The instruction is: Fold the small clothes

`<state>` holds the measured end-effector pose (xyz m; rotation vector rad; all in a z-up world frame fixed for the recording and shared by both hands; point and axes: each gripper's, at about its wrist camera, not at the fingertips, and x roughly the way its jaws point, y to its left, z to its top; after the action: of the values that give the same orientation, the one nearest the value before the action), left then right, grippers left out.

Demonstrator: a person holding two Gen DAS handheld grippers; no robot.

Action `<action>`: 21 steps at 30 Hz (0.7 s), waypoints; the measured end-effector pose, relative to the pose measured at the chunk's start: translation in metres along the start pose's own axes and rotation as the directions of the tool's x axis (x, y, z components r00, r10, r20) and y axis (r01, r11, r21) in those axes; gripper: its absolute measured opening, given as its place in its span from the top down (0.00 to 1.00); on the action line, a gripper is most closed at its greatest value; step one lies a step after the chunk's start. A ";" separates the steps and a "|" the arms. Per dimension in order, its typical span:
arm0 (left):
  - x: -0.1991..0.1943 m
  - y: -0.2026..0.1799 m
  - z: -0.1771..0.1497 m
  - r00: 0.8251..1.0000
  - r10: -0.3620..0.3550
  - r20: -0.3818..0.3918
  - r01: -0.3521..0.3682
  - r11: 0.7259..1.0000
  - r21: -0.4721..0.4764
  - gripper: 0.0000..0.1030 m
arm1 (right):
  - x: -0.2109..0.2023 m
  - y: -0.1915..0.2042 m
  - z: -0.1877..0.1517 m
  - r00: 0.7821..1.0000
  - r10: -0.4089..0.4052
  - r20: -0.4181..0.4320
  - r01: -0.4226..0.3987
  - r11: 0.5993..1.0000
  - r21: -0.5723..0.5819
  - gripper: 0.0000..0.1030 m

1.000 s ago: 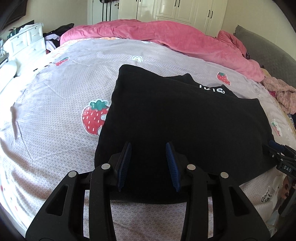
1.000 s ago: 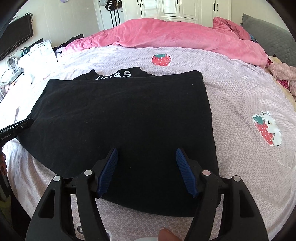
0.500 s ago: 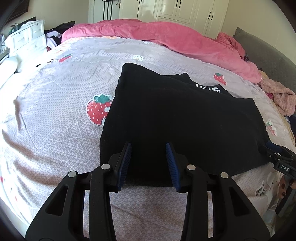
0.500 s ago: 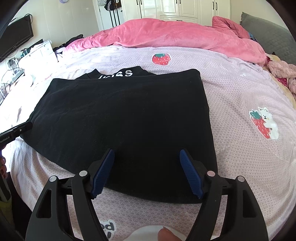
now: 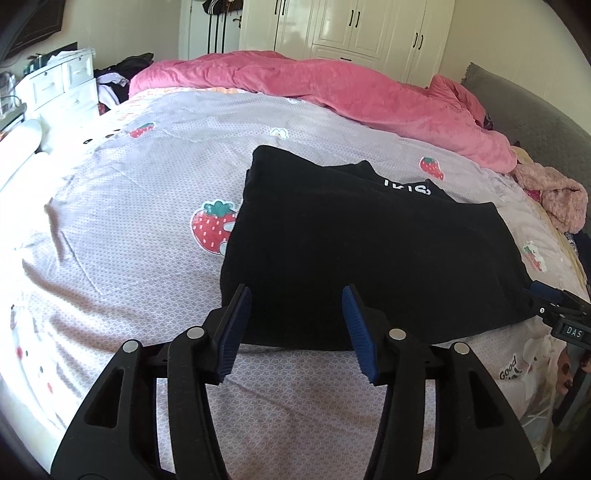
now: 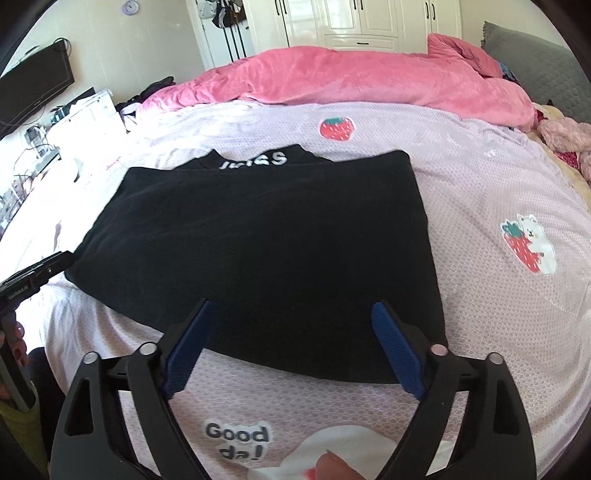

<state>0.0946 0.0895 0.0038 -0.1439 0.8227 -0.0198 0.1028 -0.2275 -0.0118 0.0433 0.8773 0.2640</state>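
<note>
A black garment [image 5: 369,258] [image 6: 266,243] with white lettering at its far edge lies folded flat on the bed. My left gripper [image 5: 295,291] hovers over its near left corner, jaws opening, nothing between them. My right gripper [image 6: 291,306] hangs above the garment's near edge, jaws also opening wide and empty. The right gripper's tip [image 5: 554,295] shows at the right edge of the left wrist view. The left gripper's tip [image 6: 48,266] shows at the left edge of the right wrist view.
The bed sheet [image 5: 129,229] is lilac with strawberry prints. A pink duvet [image 5: 332,88] is bunched along the far side, with a fluffy pink item [image 5: 554,195] at the right. White drawers [image 5: 62,88] stand left; wardrobes [image 5: 351,33] behind.
Both grippers have pulled back and up from the garment. Both sets of jaws have widened, the right steadily and the left only lately. The garment stays flat.
</note>
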 end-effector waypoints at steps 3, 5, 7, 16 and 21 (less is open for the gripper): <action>-0.007 0.004 0.000 1.000 0.006 0.017 -0.006 1.000 -0.011 0.44 | -0.004 0.009 0.004 1.000 0.007 0.017 -0.007 1.000 -0.016 0.10; -0.011 0.005 0.001 0.999 0.017 0.028 -0.017 1.000 -0.011 0.36 | -0.007 0.015 0.007 0.999 0.013 0.029 -0.012 1.000 -0.027 0.09; -0.014 0.006 0.001 0.999 0.021 0.035 -0.021 1.000 -0.010 0.29 | -0.009 0.021 0.009 0.999 0.022 0.038 -0.021 0.999 -0.039 0.09; -0.026 0.014 0.002 0.996 0.058 0.072 -0.057 0.998 -0.014 0.16 | -0.010 0.067 0.017 0.995 0.079 0.058 -0.071 0.990 -0.123 0.08; -0.027 0.025 0.004 0.994 0.069 0.080 -0.066 0.997 -0.040 0.14 | -0.006 0.091 0.019 0.993 0.104 0.054 -0.093 0.981 -0.170 0.08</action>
<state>0.0779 0.1167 0.0227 -0.1516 0.7466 0.0646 0.0943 -0.1398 0.0180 -0.0614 0.7886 0.4262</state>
